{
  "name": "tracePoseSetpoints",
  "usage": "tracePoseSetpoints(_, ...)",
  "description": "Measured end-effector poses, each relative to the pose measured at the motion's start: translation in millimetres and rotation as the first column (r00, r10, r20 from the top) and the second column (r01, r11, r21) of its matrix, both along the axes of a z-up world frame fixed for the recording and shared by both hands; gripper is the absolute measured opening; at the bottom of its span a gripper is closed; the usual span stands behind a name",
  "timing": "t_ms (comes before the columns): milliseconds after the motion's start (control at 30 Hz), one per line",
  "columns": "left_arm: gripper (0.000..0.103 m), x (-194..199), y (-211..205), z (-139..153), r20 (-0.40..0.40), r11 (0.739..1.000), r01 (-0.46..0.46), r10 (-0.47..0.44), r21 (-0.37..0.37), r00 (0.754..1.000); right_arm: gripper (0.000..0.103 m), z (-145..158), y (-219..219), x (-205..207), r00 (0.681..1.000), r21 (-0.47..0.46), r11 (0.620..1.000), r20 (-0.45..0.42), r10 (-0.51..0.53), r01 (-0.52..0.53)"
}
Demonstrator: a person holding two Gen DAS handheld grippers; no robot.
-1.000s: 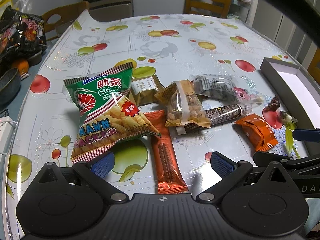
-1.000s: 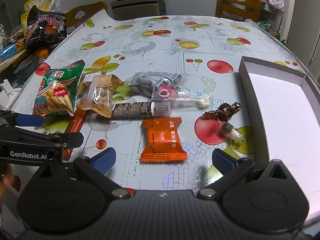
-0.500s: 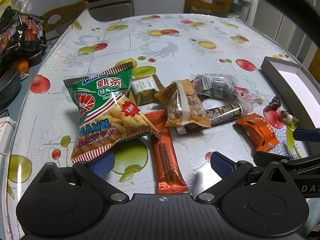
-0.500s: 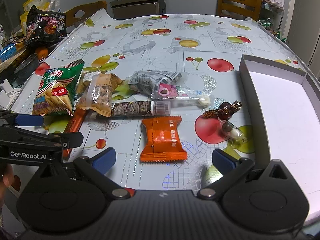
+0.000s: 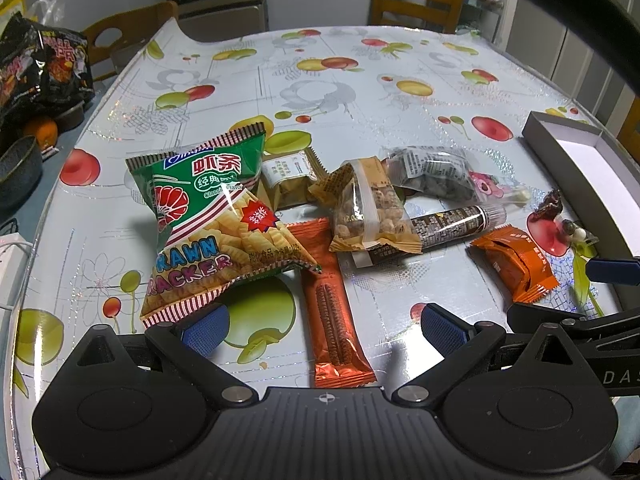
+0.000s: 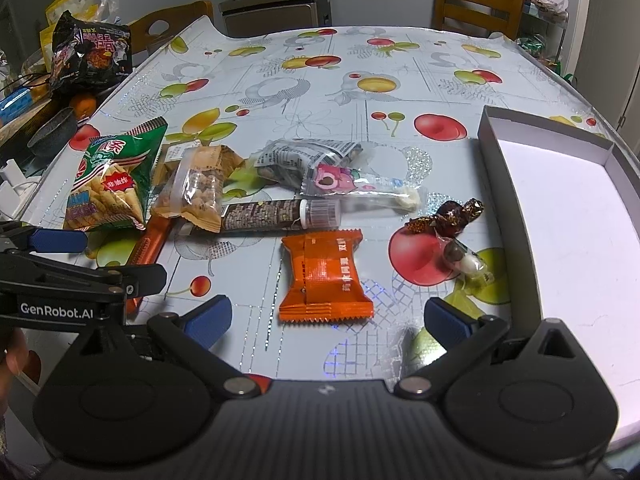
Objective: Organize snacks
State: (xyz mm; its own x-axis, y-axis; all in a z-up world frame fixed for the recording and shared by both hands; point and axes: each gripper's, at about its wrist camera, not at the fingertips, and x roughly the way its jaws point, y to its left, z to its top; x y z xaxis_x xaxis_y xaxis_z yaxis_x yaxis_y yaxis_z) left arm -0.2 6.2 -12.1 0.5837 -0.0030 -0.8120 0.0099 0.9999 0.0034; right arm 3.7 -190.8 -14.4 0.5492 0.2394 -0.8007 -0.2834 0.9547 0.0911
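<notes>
Several snacks lie in a loose pile on the fruit-print table. In the left wrist view my left gripper (image 5: 324,326) is open just short of the long orange wafer bar (image 5: 334,308), beside the green prawn cracker bag (image 5: 216,220). A nut pouch (image 5: 372,212) and a brown tube (image 5: 452,222) lie beyond. In the right wrist view my right gripper (image 6: 326,318) is open, its fingers straddling the near end of the orange cake packet (image 6: 326,276). Wrapped candies (image 6: 452,220) and a clear candy (image 6: 466,258) lie to its right, next to the empty grey box (image 6: 504,200).
A pink-printed clear packet (image 6: 360,186) and a grey printed bag (image 6: 304,158) sit behind the tube. Black noodle packs (image 6: 90,54), an orange and a dark bowl (image 6: 52,132) crowd the left side off the table. Wooden chairs (image 6: 476,2) stand at the far edge.
Both grippers have barely shifted, the views drifting slightly; nothing was taken hold of or moved.
</notes>
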Motion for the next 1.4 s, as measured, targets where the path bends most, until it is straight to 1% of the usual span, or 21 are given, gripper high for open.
tracePoseSetpoints(500, 0.103, 1.9, -2.0, -1.2, -0.007, 1.000, -0.001, 0.001, 0.003, 1.000, 0.103, -0.6, -0.6, 1.6, 1.000, 0.003, 1.000, -0.009, -0.003, 0.003)
tracePoseSetpoints(833, 0.102, 6.0, -2.8, -6.1, -0.020, 1.000, -0.002, 0.002, -0.009, 1.000, 0.103, -4.7, -2.1, 4.5, 1.000, 0.015, 1.000, -0.020, 0.003, -0.002)
tracePoseSetpoints(933, 0.100, 6.7, -2.7, -8.2, -0.017, 1.000, 0.003, -0.003, -0.016, 1.000, 0.103, -5.6, -0.3, 4.6, 1.000, 0.006, 1.000, -0.002, 0.011, -0.011)
tracePoseSetpoints(1100, 0.096, 3.3, -3.2, -10.2, 0.042, 0.999, 0.024, -0.023, -0.025, 0.999, 0.103, -6.8, -0.1, 3.1, 0.997, 0.008, 0.999, 0.067, 0.040, -0.041)
tracePoseSetpoints(1200, 0.093, 3.5, -2.4, -12.4, 0.056, 0.999, 0.029, -0.026, -0.045, 0.998, 0.102, -8.7, 0.2, 3.3, 0.994, 0.001, 0.998, 0.097, 0.056, -0.056)
tracePoseSetpoints(1233, 0.092, 3.8, -1.5, -13.5, 0.056, 0.998, 0.029, -0.026, -0.052, 0.998, 0.101, -10.0, 1.3, 3.2, 0.992, -0.008, 0.998, 0.109, 0.063, -0.062)
tracePoseSetpoints(1300, 0.092, 3.4, 0.3, -15.5, 0.059, 0.998, 0.032, -0.028, -0.060, 0.998, 0.094, -12.6, 4.4, 3.3, 0.988, -0.035, 0.996, 0.126, 0.083, -0.079)
tracePoseSetpoints(1400, 0.089, 1.6, 3.4, -18.9, 0.072, 0.998, 0.029, -0.025, -0.052, 0.997, 0.087, -17.4, 8.4, 4.0, 0.985, -0.063, 0.992, 0.131, 0.116, -0.109)
